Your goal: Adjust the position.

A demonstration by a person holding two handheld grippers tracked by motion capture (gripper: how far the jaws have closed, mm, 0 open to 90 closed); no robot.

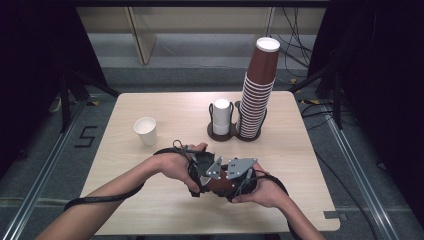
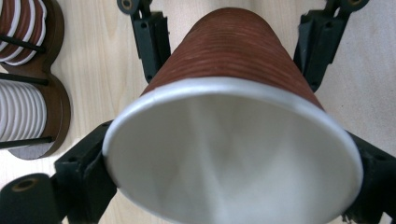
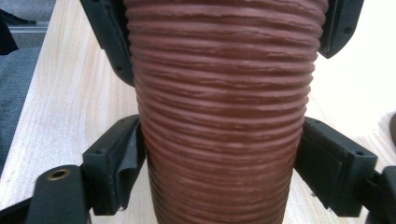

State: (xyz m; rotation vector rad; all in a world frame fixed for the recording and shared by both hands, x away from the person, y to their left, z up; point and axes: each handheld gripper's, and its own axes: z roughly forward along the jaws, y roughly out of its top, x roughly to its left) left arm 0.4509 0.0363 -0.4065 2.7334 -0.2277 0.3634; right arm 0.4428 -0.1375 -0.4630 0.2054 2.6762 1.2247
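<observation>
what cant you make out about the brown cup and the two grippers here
- High view: most of the brown cup is hidden by the hands and the grippers' grey plates.
- Left gripper view: the cup's rim hides the left gripper pads, so contact is unclear.
- Right gripper view: the frame cuts off both cup ends, and whether the right gripper pads press yet is unclear.

Both forearms are coming in from six o'clock and meeting over the near middle of the table. The left gripper (image 1: 200, 172) is pointing toward three o'clock, the right gripper (image 1: 239, 176) toward nine o'clock. Each one's jaws are clamping the ribbed brown cup (image 1: 219, 184).
</observation>
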